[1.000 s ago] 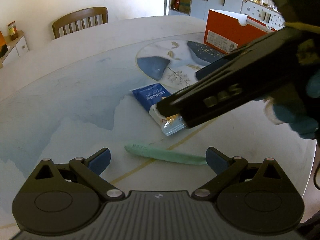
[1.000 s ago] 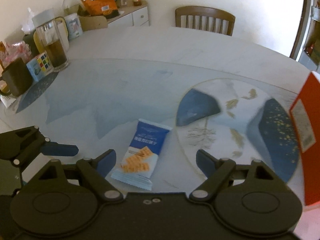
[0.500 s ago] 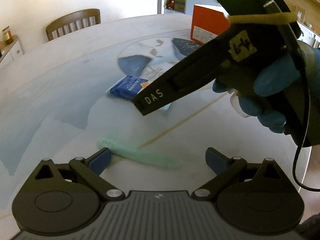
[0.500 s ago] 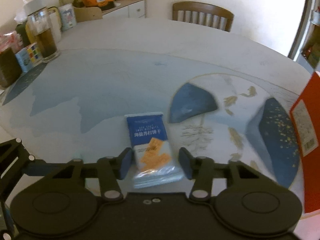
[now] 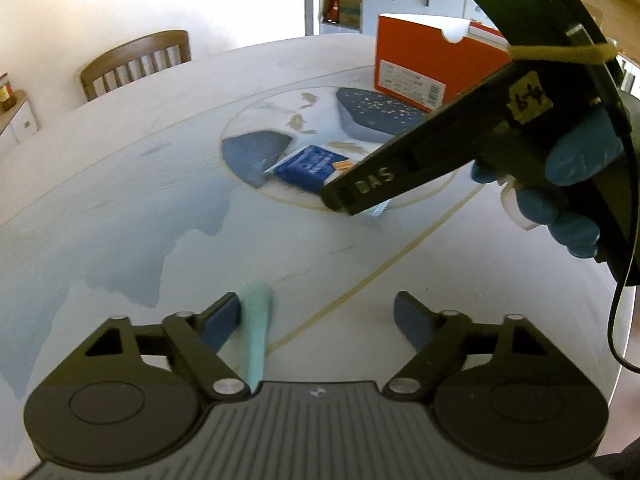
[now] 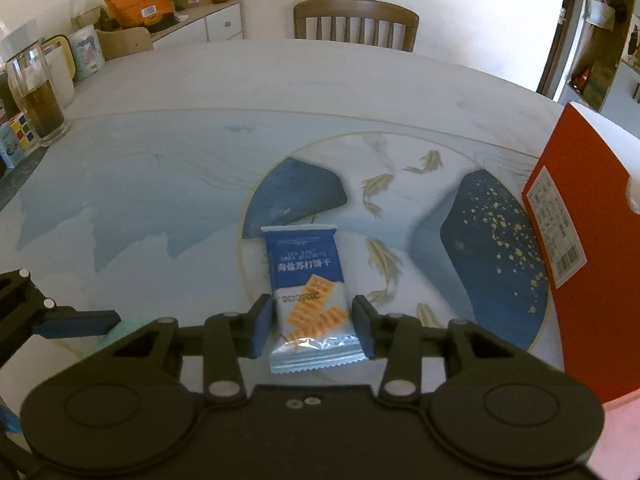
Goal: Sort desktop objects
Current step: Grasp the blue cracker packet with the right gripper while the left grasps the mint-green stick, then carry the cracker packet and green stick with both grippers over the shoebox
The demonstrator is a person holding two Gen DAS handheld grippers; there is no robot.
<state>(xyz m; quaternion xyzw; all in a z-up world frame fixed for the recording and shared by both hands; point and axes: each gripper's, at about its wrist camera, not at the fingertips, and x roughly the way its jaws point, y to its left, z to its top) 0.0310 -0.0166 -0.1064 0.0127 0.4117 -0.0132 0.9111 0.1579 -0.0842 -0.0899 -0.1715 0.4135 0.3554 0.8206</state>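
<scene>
One orange box (image 6: 576, 248) stands beside the cracker packet (image 6: 308, 280) on the table (image 6: 160, 152).

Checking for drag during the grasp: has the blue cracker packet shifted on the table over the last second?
Yes. The cracker packet now overlaps the gold-ringed circle printed on the table; earlier it lay outside its left edge.

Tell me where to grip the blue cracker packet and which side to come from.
Grip the cracker packet across its narrow width near the crimped end closest to the camera, coming down from above. It lies flat and long on the table, so only its two side edges offer purchase. The right gripper already pinches it there.
</scene>
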